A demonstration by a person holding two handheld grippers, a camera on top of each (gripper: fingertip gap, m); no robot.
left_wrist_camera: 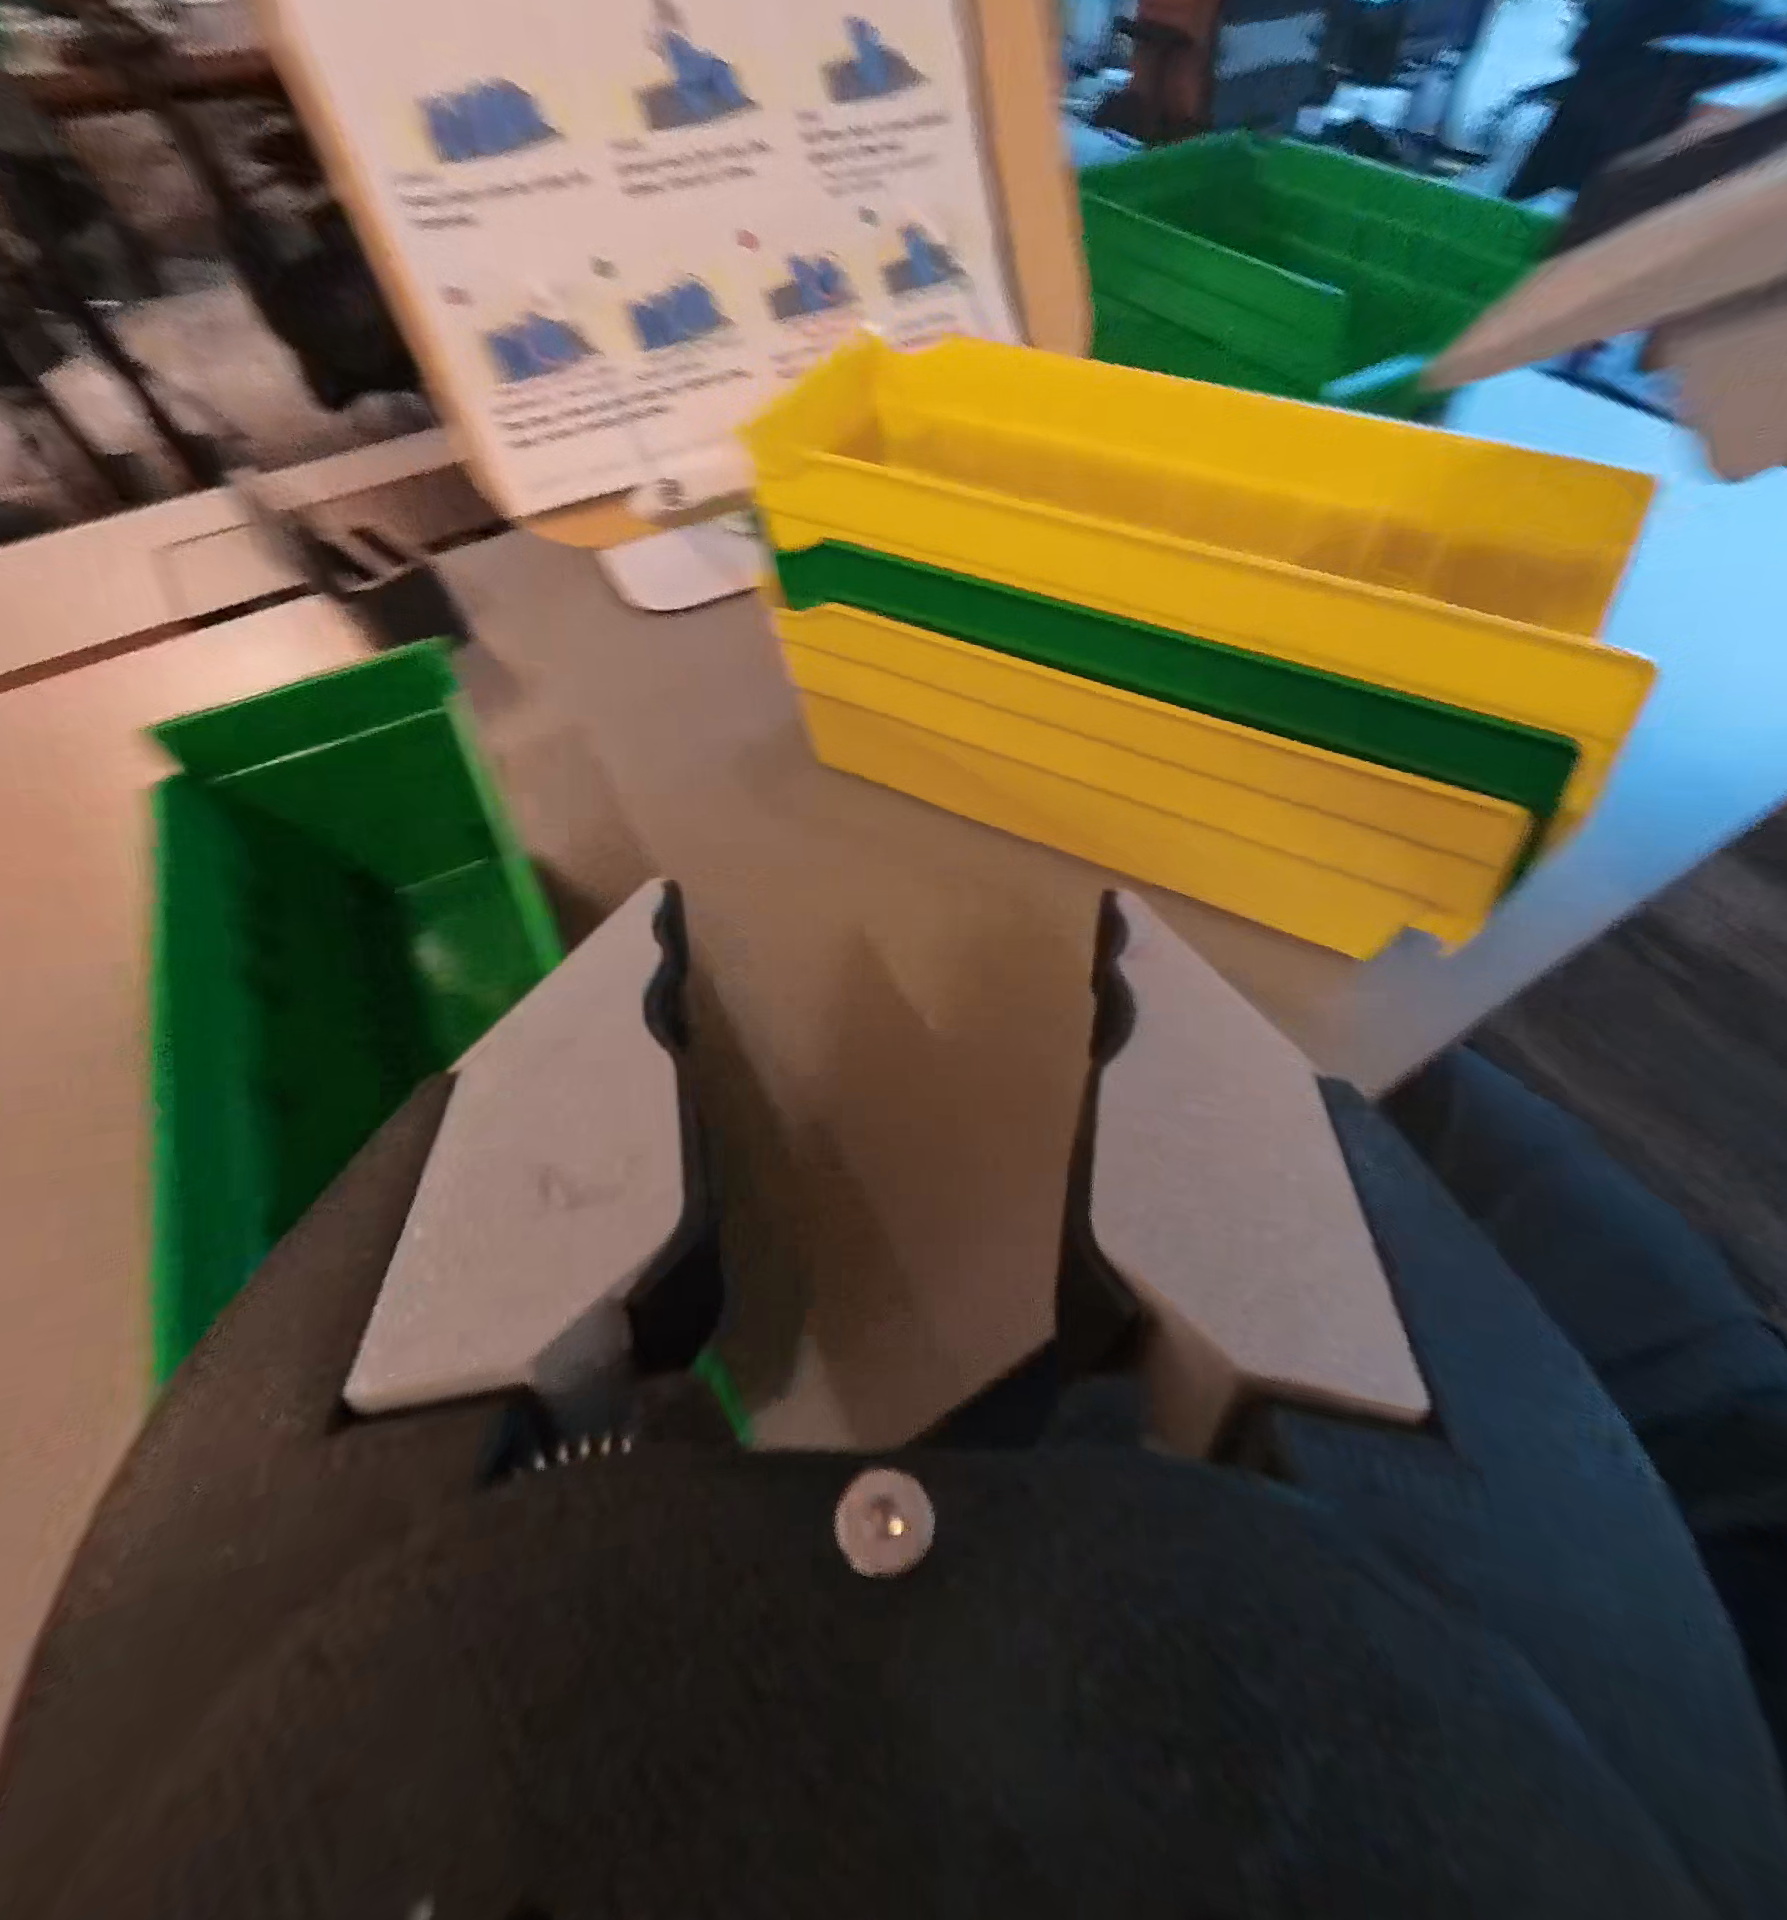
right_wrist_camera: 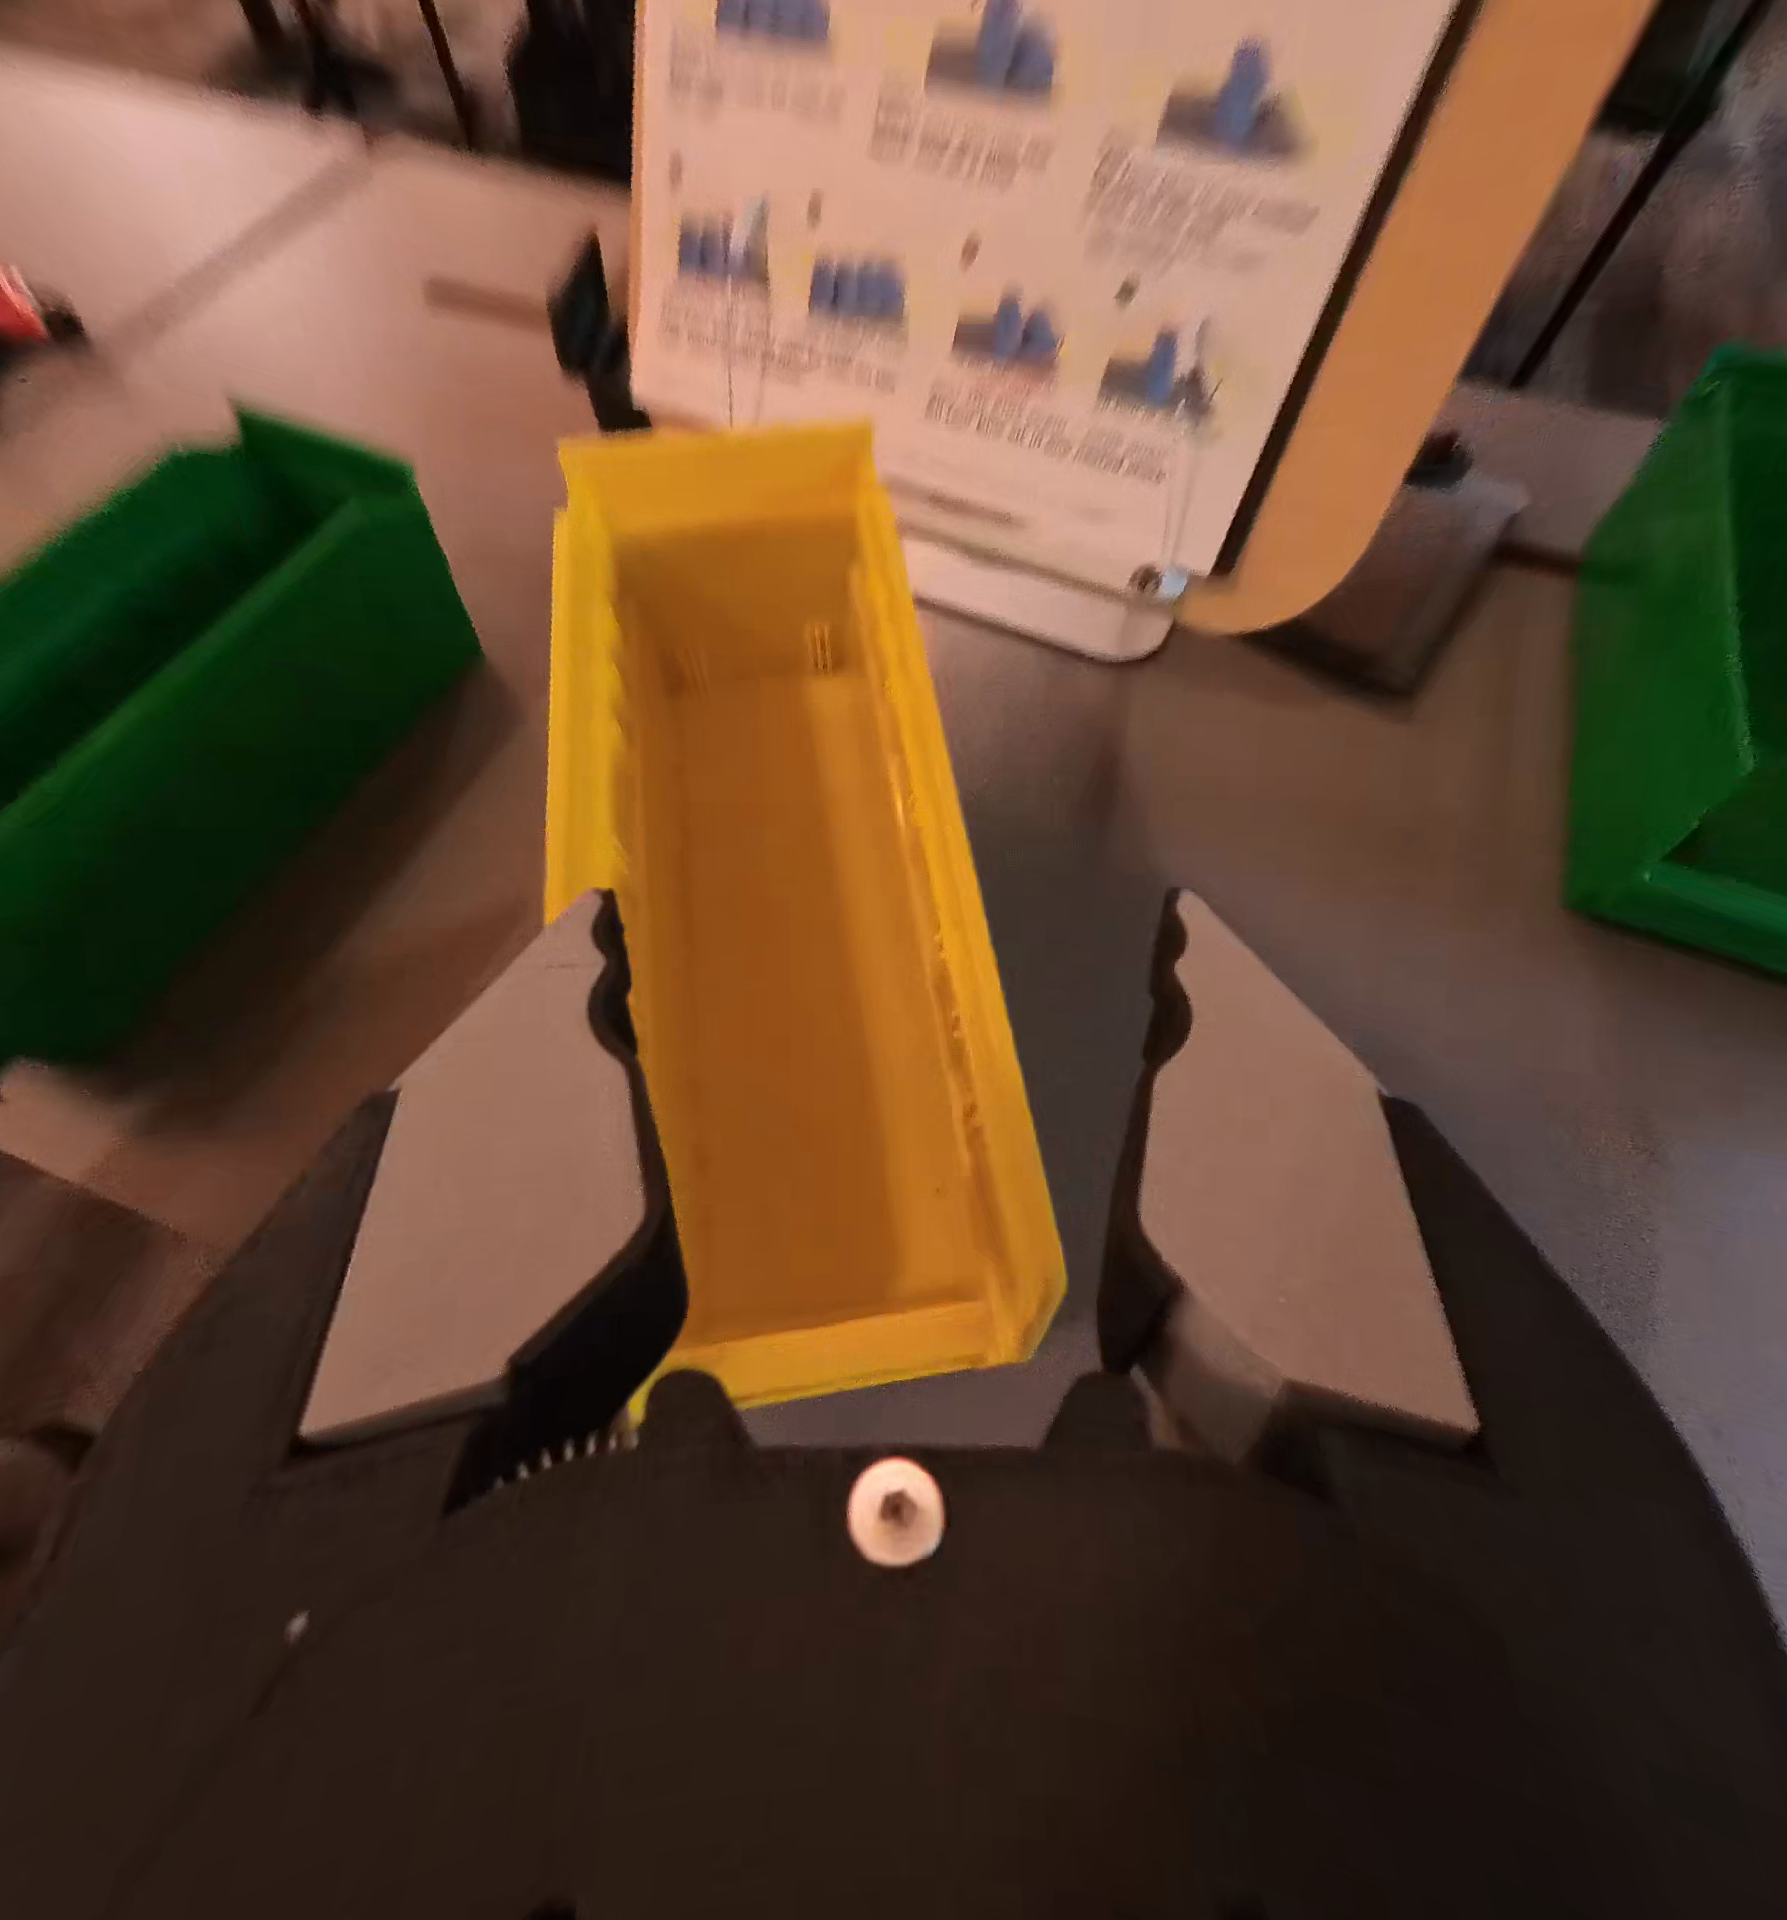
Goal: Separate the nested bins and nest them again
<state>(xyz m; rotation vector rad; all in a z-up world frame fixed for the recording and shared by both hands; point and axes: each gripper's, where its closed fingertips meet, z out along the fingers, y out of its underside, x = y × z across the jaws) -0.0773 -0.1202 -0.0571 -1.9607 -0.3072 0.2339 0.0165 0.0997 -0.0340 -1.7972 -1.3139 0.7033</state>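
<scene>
1. In the left wrist view the left gripper point(left_wrist_camera: 884, 914) hangs over the grey table point(left_wrist_camera: 660, 769) with its fingers spread wide and nothing between them.
2. Ahead and to its right stands the nested stack of bins point(left_wrist_camera: 1180, 665) — a yellow bin on top, a dark green bin rim point(left_wrist_camera: 1180, 665) showing under it, and another yellow bin at the bottom. The stack sits near the table's right edge.
3. To the left of the gripper a single green bin point(left_wrist_camera: 276, 935) rests on the table, open side up, well apart from the stack.
4. More green bins point(left_wrist_camera: 1284, 249) stand behind the stack, far right; how many are nested there cannot be told.
5. An upright instruction card point(left_wrist_camera: 681, 229) with small blue pictures and blocks of print stands behind the bins. The print is too blurred to read, and no brand mark shows on any bin.
6. In the right wrist view the right gripper point(right_wrist_camera: 889, 914) is also wide open and grips nothing; the top yellow bin point(right_wrist_camera: 795, 935) lies lengthwise below it, its near end between the fingers — whether the left finger touches the bin wall cannot be told.
7. That view shows the lone green bin point(right_wrist_camera: 172, 707) at left and the other green bins point(right_wrist_camera: 1720, 665) at right, with the card point(right_wrist_camera: 972, 239) behind.
</scene>
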